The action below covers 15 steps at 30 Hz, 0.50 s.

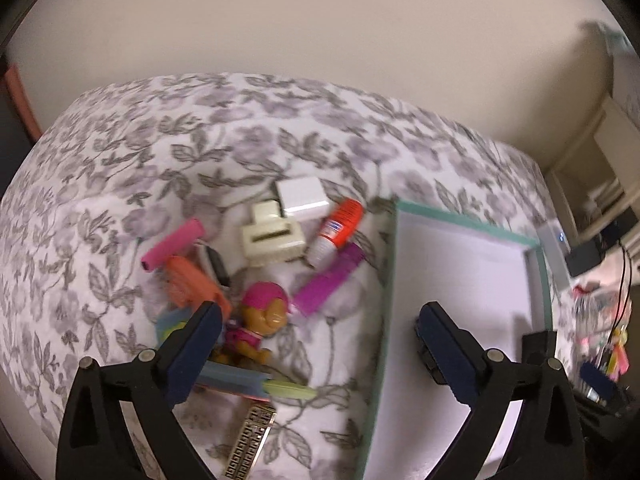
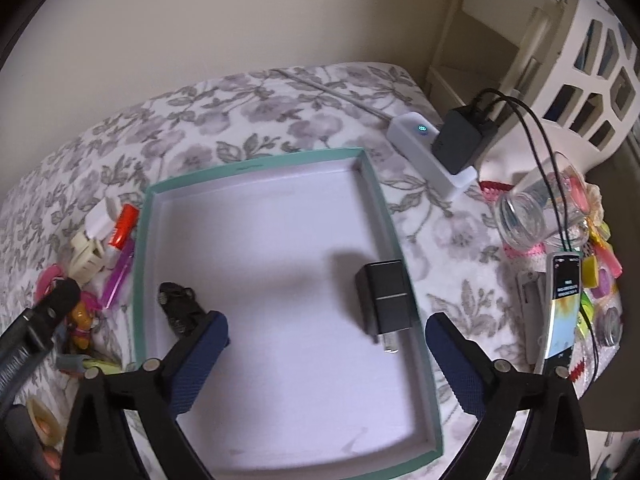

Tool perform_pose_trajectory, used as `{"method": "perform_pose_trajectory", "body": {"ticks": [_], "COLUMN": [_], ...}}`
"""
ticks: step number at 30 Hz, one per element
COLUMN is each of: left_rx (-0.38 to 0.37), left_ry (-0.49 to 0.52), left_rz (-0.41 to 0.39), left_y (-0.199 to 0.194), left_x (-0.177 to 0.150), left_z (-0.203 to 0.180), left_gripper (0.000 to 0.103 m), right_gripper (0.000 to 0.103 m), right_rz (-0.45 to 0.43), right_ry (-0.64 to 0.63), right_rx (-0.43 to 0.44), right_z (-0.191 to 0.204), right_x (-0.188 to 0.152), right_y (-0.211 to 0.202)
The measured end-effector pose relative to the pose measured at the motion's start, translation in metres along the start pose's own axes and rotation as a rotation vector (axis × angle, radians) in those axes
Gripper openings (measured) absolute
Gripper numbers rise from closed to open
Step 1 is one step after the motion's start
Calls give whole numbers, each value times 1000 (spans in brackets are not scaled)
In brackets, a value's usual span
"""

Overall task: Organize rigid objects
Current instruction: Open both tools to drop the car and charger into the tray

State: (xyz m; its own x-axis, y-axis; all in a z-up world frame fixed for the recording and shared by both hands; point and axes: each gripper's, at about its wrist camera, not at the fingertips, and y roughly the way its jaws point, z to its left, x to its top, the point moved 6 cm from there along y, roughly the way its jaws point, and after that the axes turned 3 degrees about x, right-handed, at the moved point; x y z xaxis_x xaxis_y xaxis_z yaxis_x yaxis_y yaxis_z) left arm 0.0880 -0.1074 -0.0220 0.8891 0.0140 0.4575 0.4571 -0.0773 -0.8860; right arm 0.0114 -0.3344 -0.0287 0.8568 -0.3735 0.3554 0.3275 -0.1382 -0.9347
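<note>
The left gripper (image 1: pixel 320 334) holds its jaws spread wide with nothing between them; its fingers (image 1: pixel 198 354) are black plastic struts faced with dark blue, finely ribbed pads. The right gripper (image 2: pixel 326 344) is spread the same way and grips nothing, hanging over the tray.

Under the right gripper, a black wall charger (image 2: pixel 384 298), a smooth matte block with two metal prongs, lies flat on the tray floor near the right wall. A small black, knobbly object (image 2: pixel 180 308) lies near the left wall; what it is cannot be told. The tray (image 2: pixel 144 240) is a shallow rectangular box with a thin teal rim and a plain white, card-like inside.

Left of the tray, a loose pile sits on the cloth: a glossy plastic toy pup (image 1: pixel 256 322) in pink, a purple translucent stick (image 1: pixel 328 280), an orange-capped glue stick (image 1: pixel 338 226), a cream plastic block (image 1: pixel 272 236), a white cube (image 1: pixel 302 196), a pink cylinder (image 1: pixel 174 244), an orange plastic piece (image 1: pixel 192 282) and a gold patterned bar (image 1: pixel 250 440).

All of it rests on a soft floral cover (image 1: pixel 200 140), grey and lilac on white. A white power strip (image 2: pixel 428 148) with a black adapter lies beyond the tray, a clear glass jar (image 2: pixel 528 216) on its side to the right. A beige wall (image 1: pixel 320 20) rises behind.
</note>
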Motion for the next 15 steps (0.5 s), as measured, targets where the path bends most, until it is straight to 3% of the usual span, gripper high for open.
{"method": "perform_pose_trajectory", "body": {"ticks": [7, 15], "left_rx": [40, 110], "left_ry": [-103, -135], "left_rz": [-64, -98], "left_y": [-18, -41], "left_x": [9, 10], "left_z": [41, 75], "left_gripper": [103, 103], "right_gripper": [102, 102], "right_rz": [-23, -101], "right_ry": [-30, -82], "right_rx": [16, 141], "right_z": [18, 66], "right_x": [-2, -3], "right_y": [-7, -30]}}
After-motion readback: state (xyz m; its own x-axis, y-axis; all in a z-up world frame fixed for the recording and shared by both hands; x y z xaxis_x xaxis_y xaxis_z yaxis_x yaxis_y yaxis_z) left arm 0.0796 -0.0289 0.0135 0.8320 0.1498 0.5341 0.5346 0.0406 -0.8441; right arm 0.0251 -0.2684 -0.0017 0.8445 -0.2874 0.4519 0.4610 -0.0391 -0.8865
